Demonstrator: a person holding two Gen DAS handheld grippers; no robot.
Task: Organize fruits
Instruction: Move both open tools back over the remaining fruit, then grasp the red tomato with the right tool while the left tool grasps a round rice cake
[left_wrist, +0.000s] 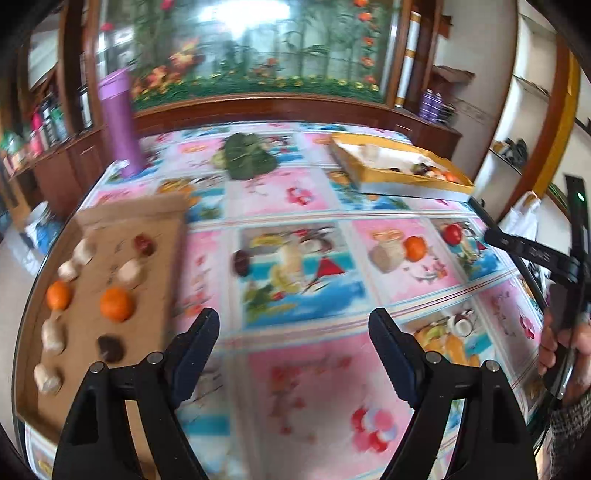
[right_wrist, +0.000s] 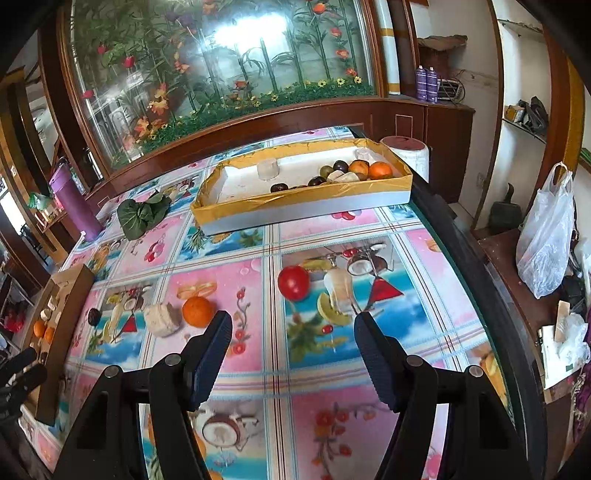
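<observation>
My left gripper (left_wrist: 295, 325) hangs open over the fruit-print tablecloth with nothing between its fingers. To its left lies a flat cardboard tray (left_wrist: 155, 221) carrying two oranges (left_wrist: 116, 303), pale chunks and dark fruits. Loose on the cloth are a dark fruit (left_wrist: 242, 263), a pale chunk (left_wrist: 386, 256), an orange (left_wrist: 415, 248) and a red fruit (left_wrist: 452, 233). My right gripper (right_wrist: 293, 325) is open and empty, just short of the orange (right_wrist: 197, 311) and the red fruit (right_wrist: 293, 282). A gold-rimmed box (right_wrist: 295, 201) behind them holds several fruits at its right end.
A purple bottle (right_wrist: 70, 199) and a green leaf bundle (right_wrist: 142, 214) sit at the table's far left. A paper roll (right_wrist: 410, 151) stands behind the box. The table's dark edge (right_wrist: 461, 236) runs along the right, with a plastic bag (right_wrist: 546, 236) beyond. A hand (left_wrist: 561, 339) holds the right gripper.
</observation>
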